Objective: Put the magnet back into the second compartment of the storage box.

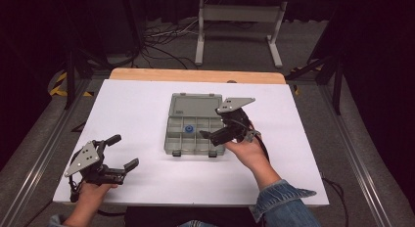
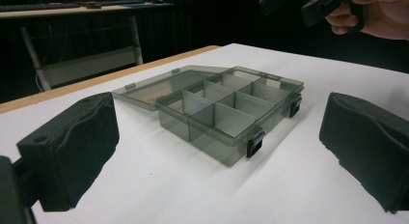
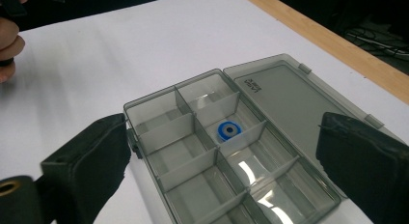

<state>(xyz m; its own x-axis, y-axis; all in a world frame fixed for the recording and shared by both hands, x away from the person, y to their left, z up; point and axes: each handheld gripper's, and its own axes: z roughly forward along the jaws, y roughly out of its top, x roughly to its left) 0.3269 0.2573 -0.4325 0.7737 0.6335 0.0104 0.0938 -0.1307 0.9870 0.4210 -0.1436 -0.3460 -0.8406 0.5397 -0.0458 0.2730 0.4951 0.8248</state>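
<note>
The right gripper (image 1: pixel 214 134), jaws apart and empty, hovers over the box (image 1: pixel 193 124); the blue ring (image 3: pixel 228 130) probably lies straight ahead below.

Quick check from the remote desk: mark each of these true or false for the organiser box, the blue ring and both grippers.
1. The organiser box has its lid open, lying flat on the table behind it. True.
2. The blue ring is held in the jaws of the right gripper. False: it lies in a compartment of the box, and the jaws stand open with nothing between them.
3. The right gripper hangs above the box. True.
4. The left gripper is clamped on the front latch of the box. False: it is open, apart from the box, near the table's left front corner.
5. Several compartments hold blue rings. False: one ring is seen; the other compartments in view look empty.
</note>
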